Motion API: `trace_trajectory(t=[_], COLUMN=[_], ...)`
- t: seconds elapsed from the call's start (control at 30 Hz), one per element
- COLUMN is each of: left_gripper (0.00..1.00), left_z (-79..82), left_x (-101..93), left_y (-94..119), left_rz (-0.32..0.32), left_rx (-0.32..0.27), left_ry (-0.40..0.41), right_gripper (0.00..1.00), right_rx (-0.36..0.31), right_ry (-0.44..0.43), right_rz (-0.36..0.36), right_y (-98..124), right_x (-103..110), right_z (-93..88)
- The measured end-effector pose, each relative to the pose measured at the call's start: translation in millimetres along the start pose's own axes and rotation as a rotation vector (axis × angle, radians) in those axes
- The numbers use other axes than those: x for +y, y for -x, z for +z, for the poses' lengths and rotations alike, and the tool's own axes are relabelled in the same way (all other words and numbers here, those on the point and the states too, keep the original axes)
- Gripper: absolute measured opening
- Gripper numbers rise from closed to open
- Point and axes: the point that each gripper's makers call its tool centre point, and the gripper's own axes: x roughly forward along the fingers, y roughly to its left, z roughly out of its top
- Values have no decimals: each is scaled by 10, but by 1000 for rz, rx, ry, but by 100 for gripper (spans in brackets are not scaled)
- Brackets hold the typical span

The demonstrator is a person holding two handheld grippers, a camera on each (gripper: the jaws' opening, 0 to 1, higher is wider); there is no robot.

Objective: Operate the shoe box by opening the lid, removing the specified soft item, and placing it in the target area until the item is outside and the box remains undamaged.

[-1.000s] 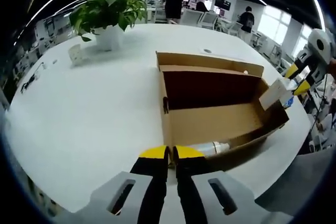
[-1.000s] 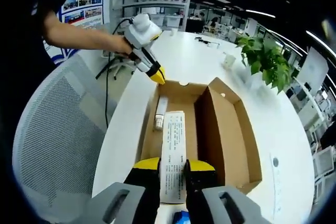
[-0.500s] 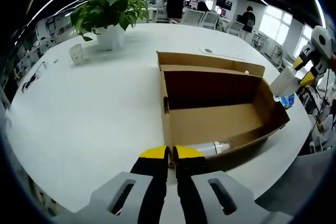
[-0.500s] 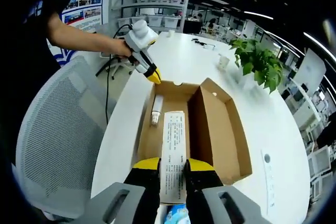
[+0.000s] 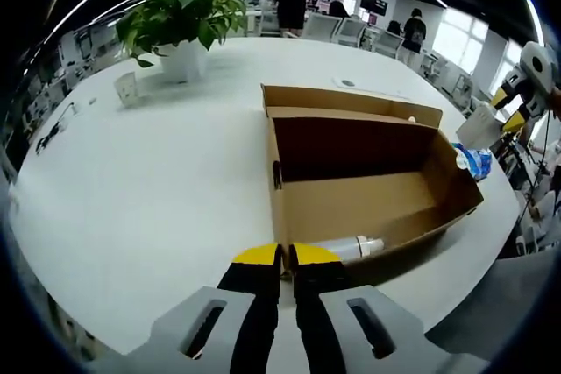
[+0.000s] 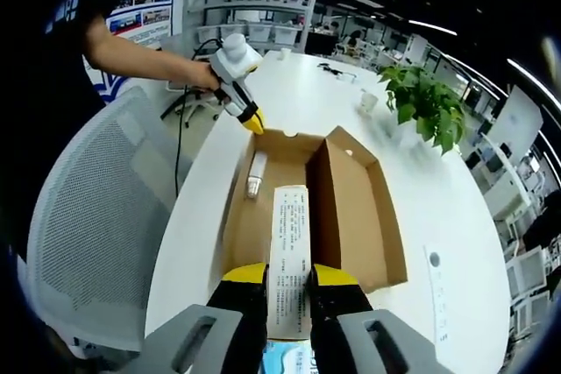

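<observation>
Each gripper has black jaws capped with yellow tips, rising from a pale grey body with two slotted cut-outs: so the left gripper (image 5: 286, 256) and the right gripper (image 6: 288, 275) look. The person (image 6: 53, 67) wears a dark short-sleeved top. A black cable (image 6: 181, 142) trails below the left gripper's white housing.

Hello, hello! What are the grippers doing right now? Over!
Left gripper shut, at the box edge. Right gripper shut on a white packet, above the table. Box open, a bottle inside. Nothing in the way.
</observation>
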Motion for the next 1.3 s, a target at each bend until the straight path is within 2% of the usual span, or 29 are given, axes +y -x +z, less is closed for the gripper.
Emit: trace_trajectory(t=[0.7, 1.3], left_gripper=[2, 2], left_z=[1, -6], left_x=[6, -9], left_y=[3, 0], left_rz=[2, -1], left_rx=[0, 11], left_ry=[19, 21], right_gripper=[14, 14], right_rx=[40, 99], right_ry=[2, -12], right_rz=[-63, -126], right_y=[288, 494], right_x=[-212, -430], right_z=[-355, -781])
